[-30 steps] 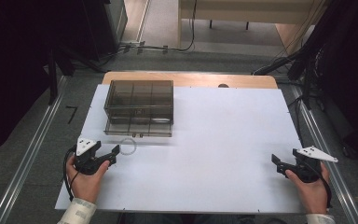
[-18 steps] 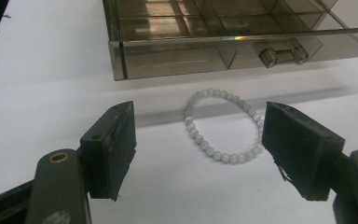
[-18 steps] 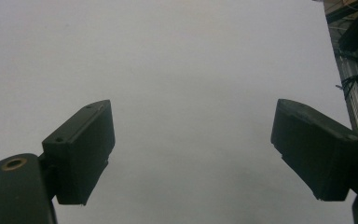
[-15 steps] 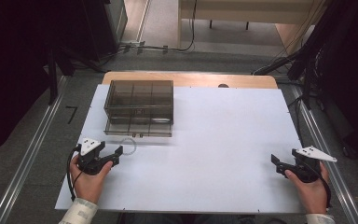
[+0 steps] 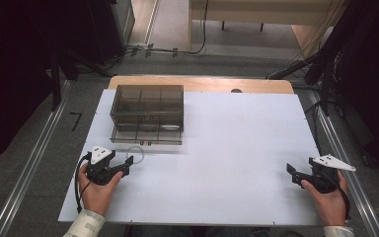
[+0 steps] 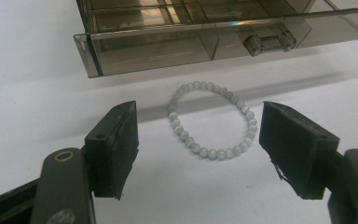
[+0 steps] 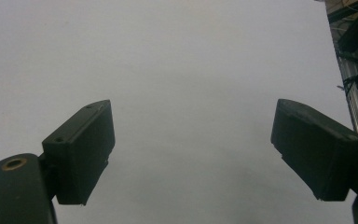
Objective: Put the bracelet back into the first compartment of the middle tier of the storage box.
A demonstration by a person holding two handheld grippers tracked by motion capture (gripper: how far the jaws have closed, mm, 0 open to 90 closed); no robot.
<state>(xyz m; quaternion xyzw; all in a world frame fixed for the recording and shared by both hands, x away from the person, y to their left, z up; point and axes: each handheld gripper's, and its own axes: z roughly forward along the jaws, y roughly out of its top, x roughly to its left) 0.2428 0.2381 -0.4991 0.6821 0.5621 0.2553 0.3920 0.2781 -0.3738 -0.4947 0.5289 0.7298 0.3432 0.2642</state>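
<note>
Left gripper (image 6: 198,140) slid nearer, jaws closing, still wide around untouched bracelet (image 6: 212,120); organizer box (image 6: 214,32) edge close beyond

Open table on the right, one box crowding the left

The smoky clear drawer box (image 5: 147,112) stands at the far left of the white table (image 5: 237,148), its pulled-out drawer (image 6: 177,44) reaching toward the left tongs (image 6: 198,140). Just before it lies a bead bracelet (image 6: 212,119), between the parted jaws, which have just been closing and touch nothing. Ahead of the right tongs (image 7: 191,140) the sheet lies bare to its far edge.
</note>
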